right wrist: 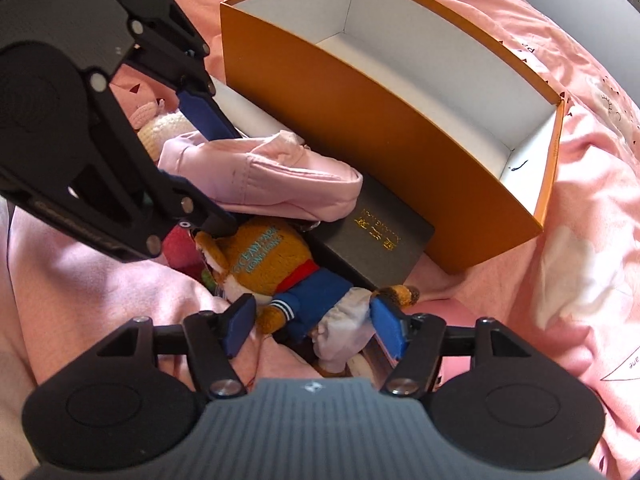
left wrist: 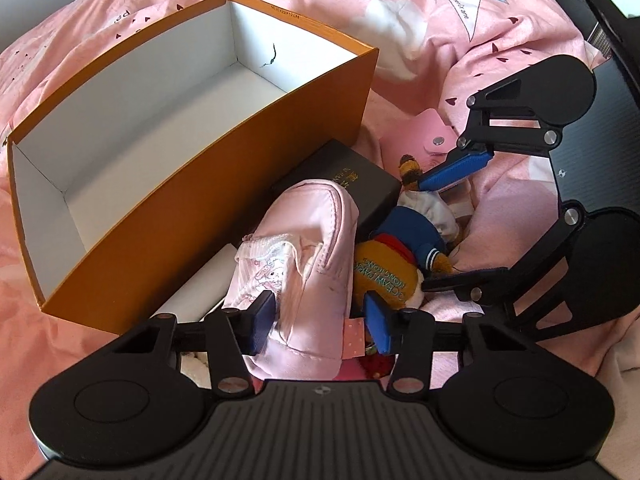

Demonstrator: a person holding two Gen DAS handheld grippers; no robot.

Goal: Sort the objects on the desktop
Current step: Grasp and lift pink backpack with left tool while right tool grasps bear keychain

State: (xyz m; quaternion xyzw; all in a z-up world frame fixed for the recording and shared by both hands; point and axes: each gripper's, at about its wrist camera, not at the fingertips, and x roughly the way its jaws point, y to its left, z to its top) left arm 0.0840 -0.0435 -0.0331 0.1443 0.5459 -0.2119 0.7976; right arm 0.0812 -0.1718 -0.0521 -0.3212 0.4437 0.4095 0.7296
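A pink fabric pouch lies on a black box with gold lettering. My left gripper straddles the pouch's near end. One pad touches the fabric, while a small gap shows at the other, so it is open. A plush toy in an orange cap, blue top and white shorts lies beside the pouch. My right gripper is open around the toy's legs without squeezing them. The orange cardboard box stands behind, white inside and empty.
Everything rests on rumpled pink bedding. A pink snap wallet, a flat white box, a red soft item and a cream knitted doll crowd the pile. A black device sits at the far right.
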